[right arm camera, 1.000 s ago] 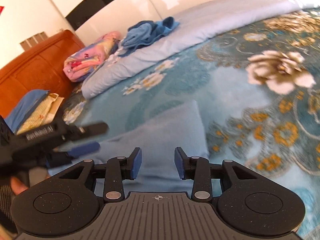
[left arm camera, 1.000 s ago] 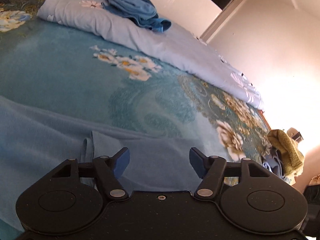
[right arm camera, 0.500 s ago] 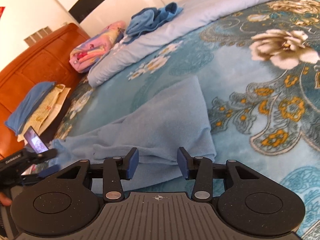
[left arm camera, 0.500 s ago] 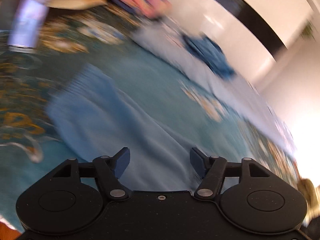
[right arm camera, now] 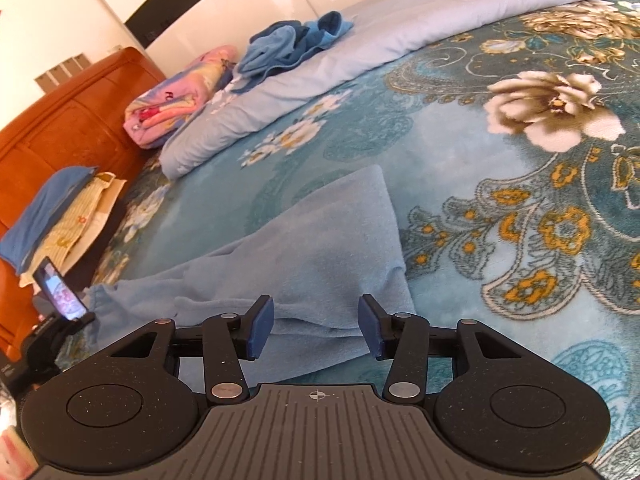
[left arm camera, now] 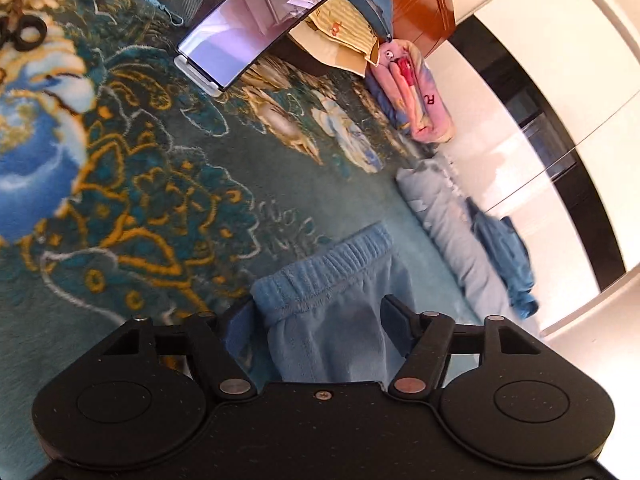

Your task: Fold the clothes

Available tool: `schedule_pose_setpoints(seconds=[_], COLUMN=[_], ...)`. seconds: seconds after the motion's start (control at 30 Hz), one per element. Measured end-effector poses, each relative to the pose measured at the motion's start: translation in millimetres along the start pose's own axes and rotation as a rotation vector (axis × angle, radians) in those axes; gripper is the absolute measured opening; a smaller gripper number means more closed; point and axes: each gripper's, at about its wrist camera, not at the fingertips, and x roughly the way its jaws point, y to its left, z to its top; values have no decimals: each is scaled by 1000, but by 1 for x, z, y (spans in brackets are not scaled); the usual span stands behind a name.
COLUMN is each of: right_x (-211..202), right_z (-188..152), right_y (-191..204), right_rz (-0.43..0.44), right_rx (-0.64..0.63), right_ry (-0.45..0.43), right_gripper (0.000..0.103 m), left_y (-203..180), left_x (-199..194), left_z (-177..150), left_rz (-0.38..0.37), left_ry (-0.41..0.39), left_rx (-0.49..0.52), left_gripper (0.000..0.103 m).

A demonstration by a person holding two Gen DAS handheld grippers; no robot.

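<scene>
Light blue pants (right arm camera: 320, 240) lie stretched across the floral bedspread (right arm camera: 520, 168). In the left wrist view their elastic waistband (left arm camera: 324, 264) reaches in between the fingers of my left gripper (left arm camera: 316, 330). Its jaws are closing, still wide apart, and the pads do not press the cloth. My right gripper (right arm camera: 315, 330) hovers just over the folded leg end of the pants. Its jaws are opening, with cloth below the gap and nothing pinched.
A phone (left arm camera: 252, 28) leans on a white stand near the pillows (right arm camera: 52, 216) and the wooden headboard (right arm camera: 60, 140). A folded pink blanket (left arm camera: 416, 92), a rolled pale quilt (right arm camera: 360, 52) and a heap of blue clothes (right arm camera: 292, 46) lie at the far side. Black scissors (left arm camera: 22, 34) rest on the bedspread.
My left gripper has swung and rolled from the middle of the pants to their waistband end, and its jaws have narrowed. The right gripper stayed in place and its jaws widened.
</scene>
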Motion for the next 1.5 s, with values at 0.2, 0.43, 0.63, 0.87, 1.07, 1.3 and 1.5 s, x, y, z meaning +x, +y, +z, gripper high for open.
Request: schedule_pose_setpoints(seconds=[0.2, 0.43, 0.63, 0.87, 1.07, 1.3, 1.5], right_x=[-2, -6, -14, -23, -30, -26, -3], right_z=[5, 10, 11, 10, 13, 27, 49], right_y=[-3, -18, -35, -54, -64, -57, -15], right_rz=[-6, -6, 0, -1, 13, 60, 132], right_rx=[14, 59, 104, 142, 168, 176, 58], right_ry=[-8, -31, -58, -80, -94, -121, -84], right_gripper=[43, 43, 43, 43, 43, 44, 44], left_y=[-27, -120, -182, -225, -219, -205, -171], left_x=[-10, -48, -62, -38, -3, -35, -28], left_z=[4, -16, -75, -177, -214, -173, -111], left_rz=[6, -203, -413, -532, -465, -551, -407], left_ry=[-30, -137, -57, 140, 343, 375, 285], left_rx=[107, 508, 697, 880, 849, 811, 672], left_gripper=[15, 15, 15, 15, 23, 56, 60])
